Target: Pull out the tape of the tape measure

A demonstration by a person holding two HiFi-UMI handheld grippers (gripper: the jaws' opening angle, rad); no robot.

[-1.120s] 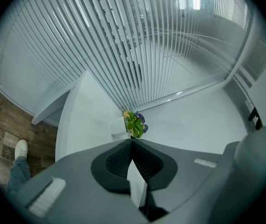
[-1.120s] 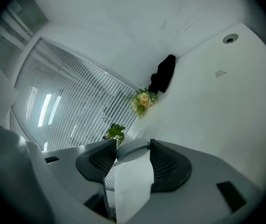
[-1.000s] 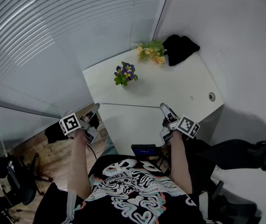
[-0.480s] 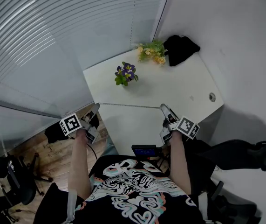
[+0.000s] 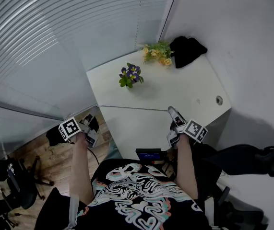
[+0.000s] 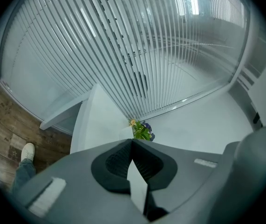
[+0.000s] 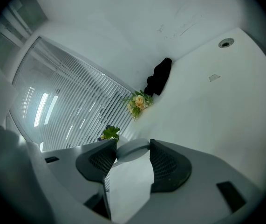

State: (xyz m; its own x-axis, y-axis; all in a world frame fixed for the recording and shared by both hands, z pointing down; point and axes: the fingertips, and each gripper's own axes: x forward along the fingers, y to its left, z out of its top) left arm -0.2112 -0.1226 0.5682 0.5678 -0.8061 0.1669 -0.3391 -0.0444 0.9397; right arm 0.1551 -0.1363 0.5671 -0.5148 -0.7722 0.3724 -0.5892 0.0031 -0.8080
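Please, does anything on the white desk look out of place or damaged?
Nothing looks spilled or broken. A black bundle lies crumpled in the far corner of the desk, beside the yellow flowers. No tape measure shows in any view.

- This looks like an office. A plain white counter fills a corner of the room and stretches ahead of the right fingers.
- A round cable hole is set in the counter top, ahead and to the right of those fingers.
- Slatted blinds cover a long glazed wall ahead of the left fingers. A bare white wall closes the side beyond the right fingers.
- Behind and below the left fingers, a black chair on a spoked base stands on a wood-pattern floor.
- Purple flowers and yellow flowers stand on the counter far ahead of the fingers, with a black bundle just beside the yellow ones in the corner.
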